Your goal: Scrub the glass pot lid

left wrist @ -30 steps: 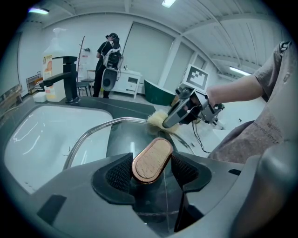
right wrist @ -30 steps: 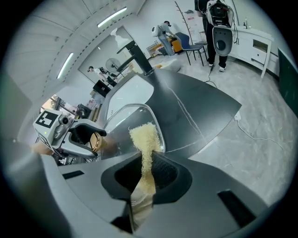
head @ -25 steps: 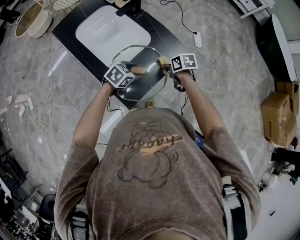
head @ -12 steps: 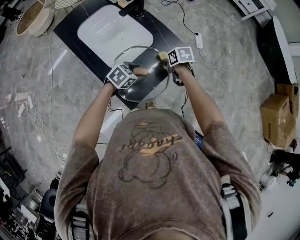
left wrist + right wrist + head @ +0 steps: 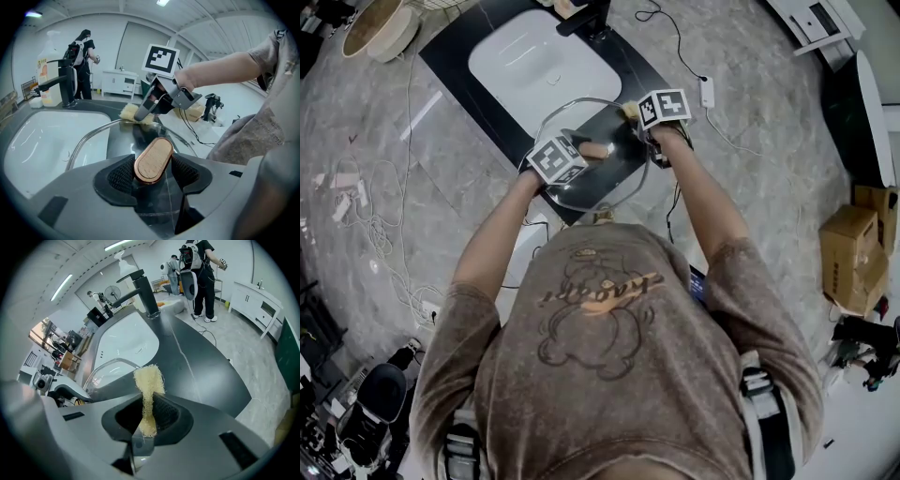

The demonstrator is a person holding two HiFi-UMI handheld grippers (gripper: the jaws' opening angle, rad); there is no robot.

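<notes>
The left tongs [image 5: 152, 172] pinch the wooden knob [image 5: 153, 161] of the glass pot lid [image 5: 609, 178], held over the dark bench [image 5: 201, 362] just near of the sink [image 5: 539, 70]. The right tongs [image 5: 149, 420] pinch a loofah scrubber [image 5: 149, 380] at the lid's far rim. Scrubbing looks under way, though how much glass is clean cannot be told.

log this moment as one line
left gripper: shut on lid handle | right gripper: shut on scrubber | scrubber at glass lid rim

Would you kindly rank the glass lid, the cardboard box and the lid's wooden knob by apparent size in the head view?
1. glass lid
2. cardboard box
3. wooden knob
</notes>
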